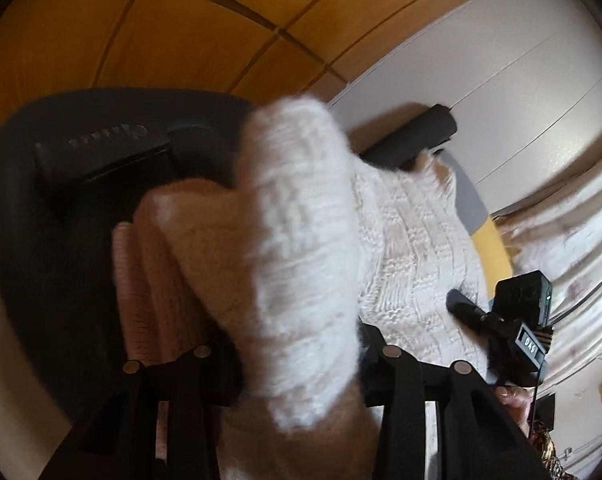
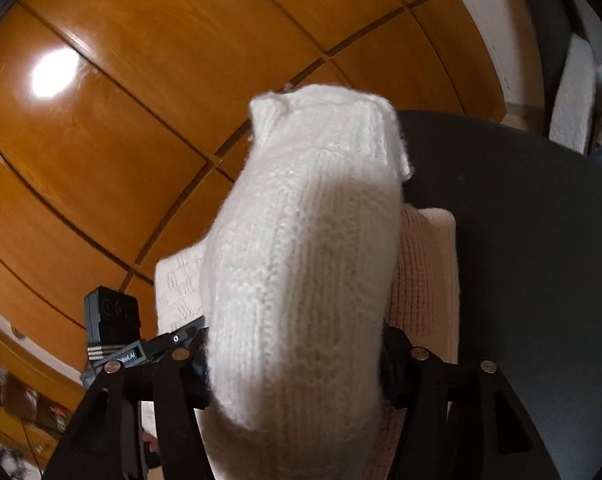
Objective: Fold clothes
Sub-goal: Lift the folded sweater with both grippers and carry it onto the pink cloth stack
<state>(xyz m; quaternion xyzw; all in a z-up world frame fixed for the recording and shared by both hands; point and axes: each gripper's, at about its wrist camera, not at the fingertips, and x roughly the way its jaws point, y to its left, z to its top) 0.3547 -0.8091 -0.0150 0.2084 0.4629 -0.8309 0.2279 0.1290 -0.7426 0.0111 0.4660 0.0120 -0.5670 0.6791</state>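
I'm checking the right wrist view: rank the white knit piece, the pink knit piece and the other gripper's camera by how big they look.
1. white knit piece, though nearness to the lens inflates it
2. pink knit piece, partly hidden
3. other gripper's camera

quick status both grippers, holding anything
left gripper: closed on a thick bunch of the white knit sweater.
right gripper: closed on the same white knit sweater, at a ribbed part.

The right gripper [image 1: 467,308] carries a small plate [image 1: 531,342] reading "DAS". The left gripper [image 2: 173,338] has a label [image 2: 127,358] ending in "AI"; its first letters are unclear. Script on the black chair [image 1: 105,138] is illegible.
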